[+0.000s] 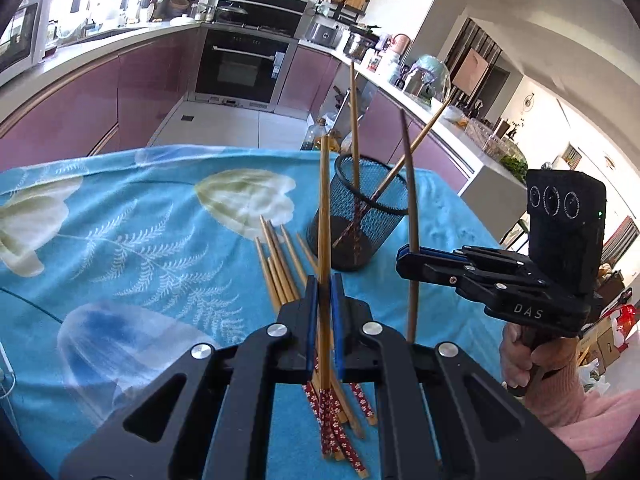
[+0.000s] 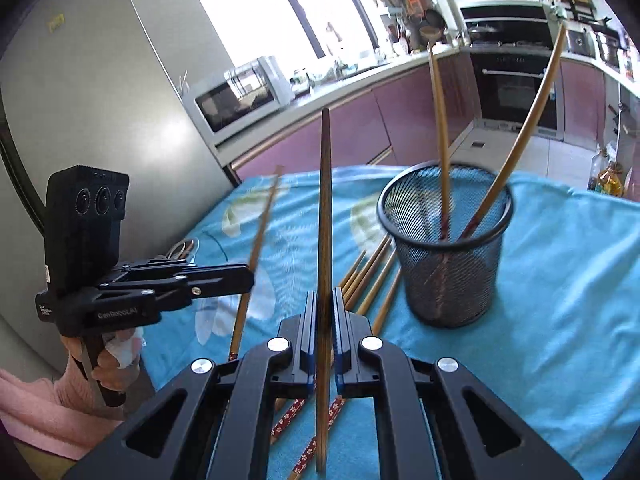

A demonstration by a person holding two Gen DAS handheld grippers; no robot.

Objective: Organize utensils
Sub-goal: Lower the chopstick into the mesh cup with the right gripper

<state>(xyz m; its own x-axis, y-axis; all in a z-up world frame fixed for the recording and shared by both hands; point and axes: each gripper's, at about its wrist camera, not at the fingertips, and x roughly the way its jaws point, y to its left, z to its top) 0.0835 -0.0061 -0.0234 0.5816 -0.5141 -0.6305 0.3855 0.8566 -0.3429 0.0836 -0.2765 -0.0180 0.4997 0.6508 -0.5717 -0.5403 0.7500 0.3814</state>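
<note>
Two chopsticks already stand in the black mesh holder (image 2: 446, 240) near the far side of the blue flowered cloth (image 1: 120, 220), so the sorting is under way but, by my reading, well short of half done. Each tool now carries one more: the left gripper (image 1: 324, 300) is pinched on an upright chopstick with a red patterned end (image 1: 323, 216), and the right gripper (image 2: 324, 312) is clamped on a darker chopstick (image 2: 325, 208) — both held above the cloth, not yet over the holder. A loose heap of chopsticks (image 1: 280, 264) lies just beside the holder, waiting.
</note>
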